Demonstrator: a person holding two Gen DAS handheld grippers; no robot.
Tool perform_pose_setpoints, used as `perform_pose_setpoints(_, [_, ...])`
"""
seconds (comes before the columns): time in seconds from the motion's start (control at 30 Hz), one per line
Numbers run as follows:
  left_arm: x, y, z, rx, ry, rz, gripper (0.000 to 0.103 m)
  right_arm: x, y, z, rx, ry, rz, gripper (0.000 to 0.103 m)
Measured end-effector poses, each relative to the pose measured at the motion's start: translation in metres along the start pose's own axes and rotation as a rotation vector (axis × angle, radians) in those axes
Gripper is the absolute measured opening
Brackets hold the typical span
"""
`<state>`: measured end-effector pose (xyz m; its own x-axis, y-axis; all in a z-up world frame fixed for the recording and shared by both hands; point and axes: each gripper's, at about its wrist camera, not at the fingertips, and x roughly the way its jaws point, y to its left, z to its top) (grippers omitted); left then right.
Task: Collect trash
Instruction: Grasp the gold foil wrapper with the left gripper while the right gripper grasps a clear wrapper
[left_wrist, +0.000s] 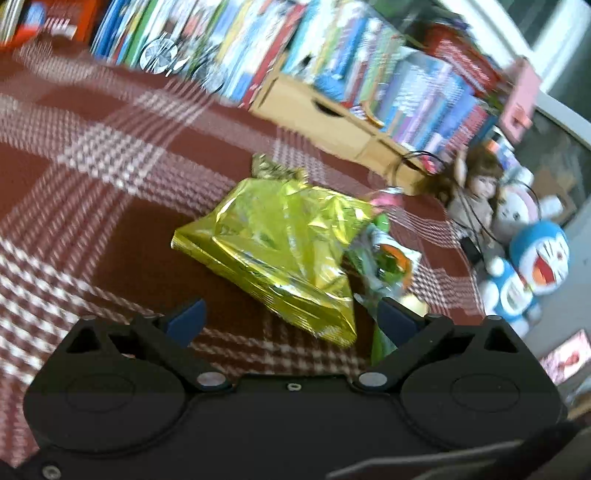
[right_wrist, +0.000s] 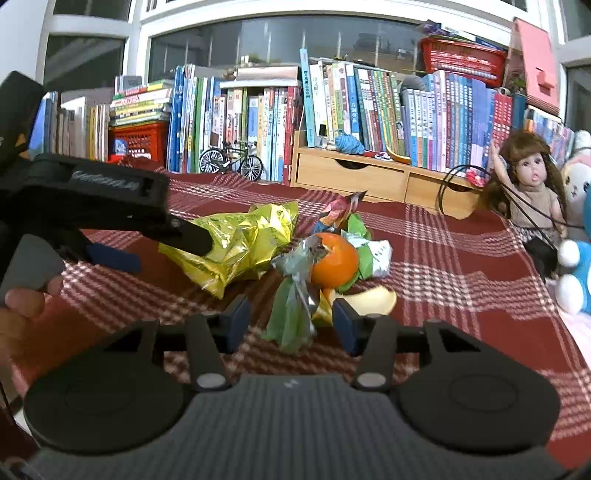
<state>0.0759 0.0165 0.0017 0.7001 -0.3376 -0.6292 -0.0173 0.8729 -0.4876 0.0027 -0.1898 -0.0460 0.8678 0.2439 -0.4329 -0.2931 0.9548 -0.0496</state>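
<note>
Wrapper (right_wrist: 291, 314) btwn open right hand-held gripper (right_wrist: 290, 323) fingers

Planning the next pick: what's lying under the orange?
The orange rests on green wrappers, with peel in front. Whatever lies directly beneath it is hidden.

One gold bag (right_wrist: 240, 243), one orange (right_wrist: 334, 264), one doll (right_wrist: 532, 184), two tools.

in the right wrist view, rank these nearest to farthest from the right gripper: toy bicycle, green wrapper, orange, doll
1. green wrapper, crumpled on the tablecloth just ahead of the right gripper, between its open fingers.
2. orange, just beyond the wrapper, slightly right.
3. doll, far right, by the plush toys.
4. toy bicycle, back left of centre, in front of the books.
</note>
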Motion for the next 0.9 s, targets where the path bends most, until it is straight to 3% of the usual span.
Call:
perform_pose_setpoints(0.17, [0.022,0.003,0.004,-0.054,-0.027,0.038,0.095,0.027,0.002,0.006,-0.025,0.023,-0.016,0.060])
perform_pose_setpoints(0.23, [0.028,0.001,0.006,-0.059,-0.039,0.054,0.078,0.038,0.002,0.008,-0.032,0.038,-0.019,0.058])
perform_pose_setpoints(0.27, [0.030,-0.001,0.007,-0.058,-0.039,0.068,0.070,0.043,0.002,0.009,-0.036,0.048,-0.016,0.051])
perform_pose_setpoints(0.3, [0.032,-0.002,0.007,-0.054,-0.036,0.088,0.050,0.048,0.003,0.010,-0.040,0.060,-0.014,0.047])
perform_pose_setpoints(0.33, [0.033,-0.003,0.008,-0.051,-0.028,0.096,0.038,0.051,0.004,0.010,-0.040,0.068,-0.016,0.036])
perform_pose_setpoints(0.37, [0.033,-0.003,0.008,-0.051,-0.018,0.092,0.034,0.053,0.005,0.010,-0.036,0.073,-0.017,0.025])
perform_pose_setpoints(0.53, [0.013,-0.007,0.001,0.022,-0.064,0.120,0.028,0.036,0.003,0.008,-0.009,0.034,0.010,0.017])
perform_pose_setpoints(0.9, [-0.051,-0.023,-0.019,0.154,-0.202,0.151,0.018,-0.007,-0.006,0.008,0.049,-0.051,0.012,0.016])
